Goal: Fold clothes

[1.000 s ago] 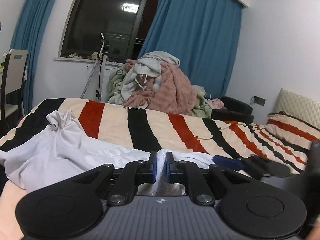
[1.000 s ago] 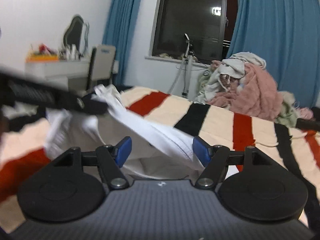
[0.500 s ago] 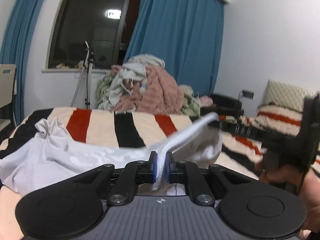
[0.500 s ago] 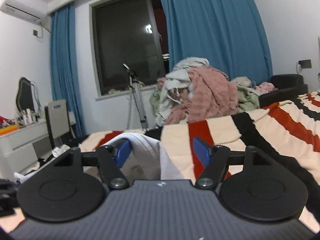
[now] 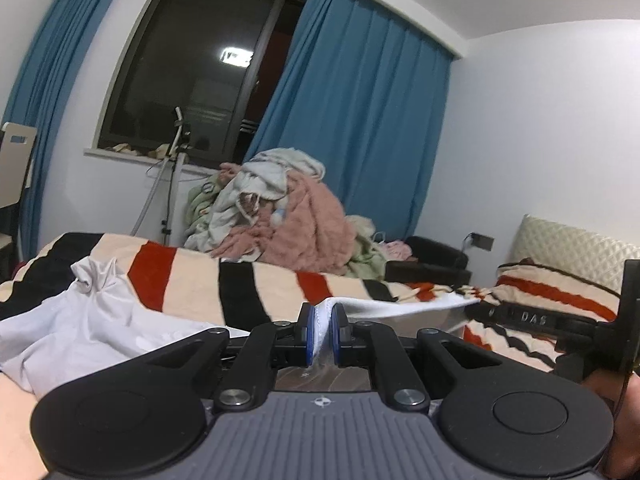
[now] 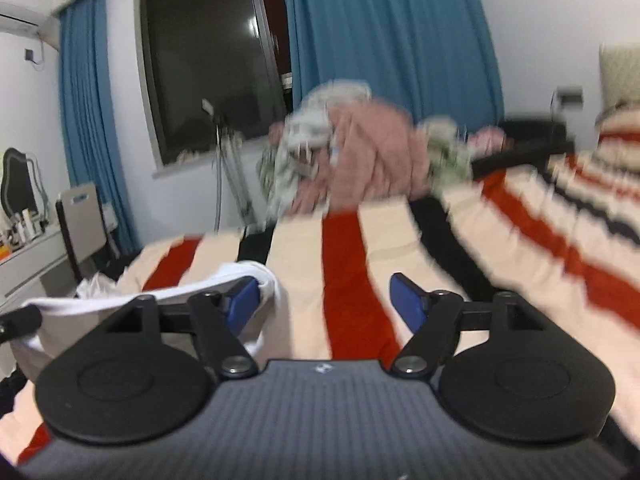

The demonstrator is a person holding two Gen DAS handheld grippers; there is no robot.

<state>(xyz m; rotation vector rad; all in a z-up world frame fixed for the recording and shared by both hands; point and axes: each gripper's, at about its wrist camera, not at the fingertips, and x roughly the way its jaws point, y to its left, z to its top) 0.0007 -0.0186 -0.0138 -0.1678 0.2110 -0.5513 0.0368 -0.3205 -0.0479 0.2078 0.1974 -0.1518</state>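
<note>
A: The white garment (image 5: pixel 100 320) lies rumpled on the striped bedspread (image 5: pixel 192 276) to your left, with one hem lifted off the bed. Your left gripper (image 5: pixel 319 334) has pinched that hem tight between its blue pads, and the fabric runs taut from there toward your right gripper (image 6: pixel 323 300).

B: So which step am I in?

A: I'd judge it as stretching the hem out between both hands before laying it flat for the first fold. But look at your right side: its jaws are opening, wide apart now, and the cloth only drapes over the outside of the left-hand finger (image 6: pixel 240 300). Nothing sits between the pads, and the other pad stands well clear over the bedspread.

B: What does the next move call for?

A: Probably getting the edge inside those pads and closing on it, so you hold both corners. Keep your left pinch firm meanwhile, otherwise the lifted hem will likely sag back onto the bed. The right view is blurred, so I can't read finer detail there.
</note>
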